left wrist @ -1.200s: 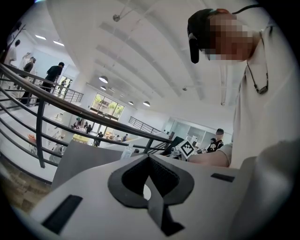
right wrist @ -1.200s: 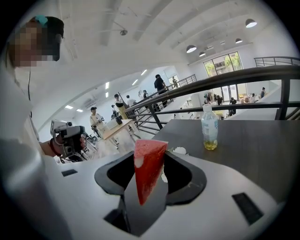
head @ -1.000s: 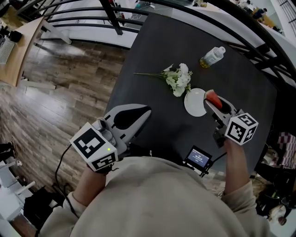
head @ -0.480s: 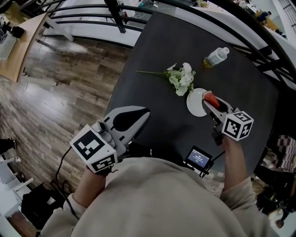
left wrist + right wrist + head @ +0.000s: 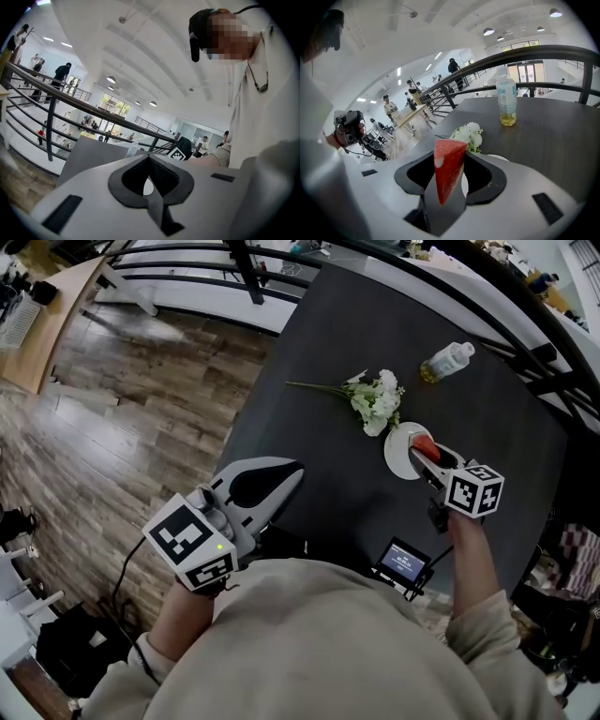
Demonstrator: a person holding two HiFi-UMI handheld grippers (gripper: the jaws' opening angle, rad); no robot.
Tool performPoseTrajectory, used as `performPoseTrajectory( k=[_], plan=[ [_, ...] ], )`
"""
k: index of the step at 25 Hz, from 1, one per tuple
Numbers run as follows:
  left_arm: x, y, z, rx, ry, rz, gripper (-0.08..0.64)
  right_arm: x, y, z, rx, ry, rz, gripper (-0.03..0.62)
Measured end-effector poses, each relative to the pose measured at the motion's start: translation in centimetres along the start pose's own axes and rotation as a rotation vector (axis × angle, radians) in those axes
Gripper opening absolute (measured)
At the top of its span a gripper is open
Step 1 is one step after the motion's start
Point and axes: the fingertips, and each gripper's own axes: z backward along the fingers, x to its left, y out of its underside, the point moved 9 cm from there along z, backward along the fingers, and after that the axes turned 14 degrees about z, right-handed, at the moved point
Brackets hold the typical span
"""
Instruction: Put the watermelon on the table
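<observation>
Dark table (image 5: 337,362) fills the view. Left gripper (image 5: 292,470) sits at its near-left edge, jaws together on nothing. Right gripper (image 5: 427,457) has crept forward this past second, out over the white plate (image 5: 398,454) mid-table. The watermelon slice (image 5: 425,445) is clamped in its jaws, so set-down looks close.

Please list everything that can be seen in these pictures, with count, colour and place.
table: 1, dark grey, before the person
plate: 1, white, on the table
flowers: 1 bunch, white, beside the plate
bottle: 1, clear, yellowish liquid, far side of the table
watermelon: 1 slice, red, in the right tongs
left tongs: 1, white, shut, empty, at the table's near edge
right tongs: 1, white, over the plate
</observation>
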Motion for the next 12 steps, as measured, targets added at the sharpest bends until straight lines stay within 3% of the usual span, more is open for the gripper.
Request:
performPoseTrajectory(
  k=[12],
  plan=[
    [0.1,0.4,0.9,-0.017,-0.026,0.009,0.005,-2.0,2.4,-2.8,0.126,0.008,0.015,0.199]
  ],
)
